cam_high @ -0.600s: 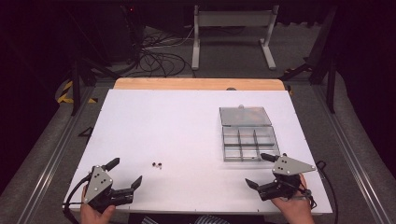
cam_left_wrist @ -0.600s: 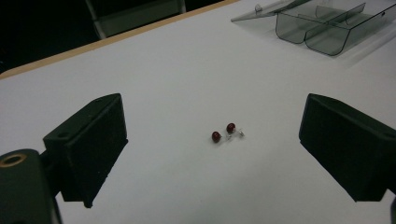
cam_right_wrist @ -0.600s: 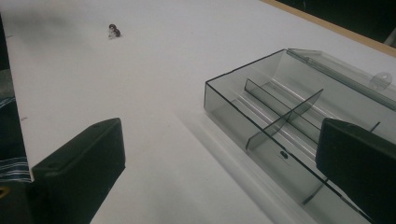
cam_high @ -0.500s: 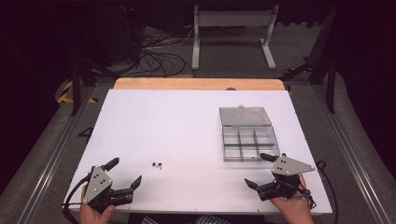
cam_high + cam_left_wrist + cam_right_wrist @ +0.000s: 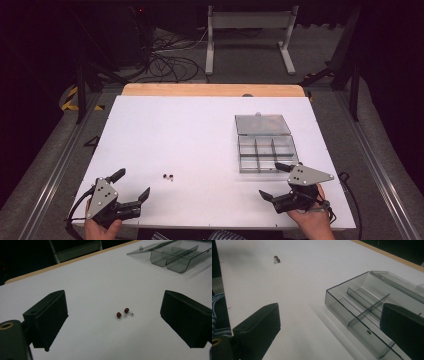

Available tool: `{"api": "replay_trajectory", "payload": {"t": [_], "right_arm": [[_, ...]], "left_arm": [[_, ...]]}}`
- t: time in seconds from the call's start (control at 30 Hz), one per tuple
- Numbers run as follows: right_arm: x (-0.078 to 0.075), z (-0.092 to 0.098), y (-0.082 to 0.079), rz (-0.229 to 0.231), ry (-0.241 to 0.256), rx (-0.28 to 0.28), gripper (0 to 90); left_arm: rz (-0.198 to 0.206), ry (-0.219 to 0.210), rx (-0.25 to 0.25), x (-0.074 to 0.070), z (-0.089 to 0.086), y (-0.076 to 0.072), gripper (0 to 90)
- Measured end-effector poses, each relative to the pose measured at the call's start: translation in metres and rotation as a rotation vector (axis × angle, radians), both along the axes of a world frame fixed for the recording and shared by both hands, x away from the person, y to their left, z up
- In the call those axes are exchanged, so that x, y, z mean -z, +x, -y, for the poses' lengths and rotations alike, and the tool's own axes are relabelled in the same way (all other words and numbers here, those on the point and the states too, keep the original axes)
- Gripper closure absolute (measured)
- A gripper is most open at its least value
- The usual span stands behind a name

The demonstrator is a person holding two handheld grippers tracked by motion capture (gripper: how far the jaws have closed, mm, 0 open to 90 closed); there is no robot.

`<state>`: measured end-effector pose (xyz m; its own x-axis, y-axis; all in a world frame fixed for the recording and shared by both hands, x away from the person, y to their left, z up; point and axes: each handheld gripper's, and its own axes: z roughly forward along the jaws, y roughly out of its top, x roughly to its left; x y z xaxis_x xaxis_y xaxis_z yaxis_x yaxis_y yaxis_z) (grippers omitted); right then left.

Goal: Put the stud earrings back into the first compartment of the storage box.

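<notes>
Two small dark red beads on clear stubs (image 5: 168,176) (image 5: 124,312) (image 5: 276,259) lie side by side on the white table, left of centre near the front. A clear grey compartment box (image 5: 265,152) (image 5: 372,312) (image 5: 178,255) stands at the right with its lid laid open behind it. My left gripper (image 5: 131,184) (image 5: 113,322) is held at the front left corner, open and empty, the beads ahead between its jaws. My right gripper (image 5: 275,181) (image 5: 329,335) is open and empty at the front right, just in front of the box.
The white table (image 5: 190,130) has a wooden strip (image 5: 210,90) along its far edge. Beyond it stand a white metal stand (image 5: 247,30) and loose cables (image 5: 165,55) on the floor. Metal rails run along both sides of the table.
</notes>
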<state>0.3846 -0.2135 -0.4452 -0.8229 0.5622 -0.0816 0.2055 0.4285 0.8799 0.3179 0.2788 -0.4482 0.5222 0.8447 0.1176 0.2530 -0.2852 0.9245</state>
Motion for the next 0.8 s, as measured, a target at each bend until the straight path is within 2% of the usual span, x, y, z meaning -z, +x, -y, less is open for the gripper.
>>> {"api": "replay_trajectory", "payload": {"t": [0.13, 0.33, 0.5, 0.63, 0.67, 0.7, 0.8], "right_arm": [[-0.003, -0.007, 0.002, 0.0, 0.004, -0.012, 4.5], [-0.011, -0.027, 0.008, -0.001, 0.006, -0.056, 5.0], [-0.015, -0.052, 0.017, -0.014, -0.009, -0.109, 5.1], [-0.016, -0.063, 0.021, -0.024, 0.001, -0.135, 5.1], [-0.017, -0.072, 0.024, -0.025, -0.004, -0.155, 5.1], [-0.017, -0.072, 0.024, -0.025, -0.004, -0.155, 5.1], [-0.017, -0.09, 0.028, -0.032, -0.012, -0.187, 5.1]], "left_arm": [[-0.005, 0.008, 0.001, 0.001, 0.0, 0.001, 7.9], [-0.009, 0.009, 0.004, 0.001, 0.0, 0.001, 8.0], [-0.009, 0.008, 0.004, 0.001, -0.001, 0.001, 7.9], [-0.015, 0.004, 0.003, 0.001, -0.001, 0.002, 8.0], [-0.015, 0.005, 0.003, 0.001, -0.001, 0.002, 8.0], [-0.012, 0.009, 0.002, 0.001, -0.002, 0.001, 8.0], [-0.011, 0.009, 0.002, 0.001, -0.003, 0.002, 8.0]]}}
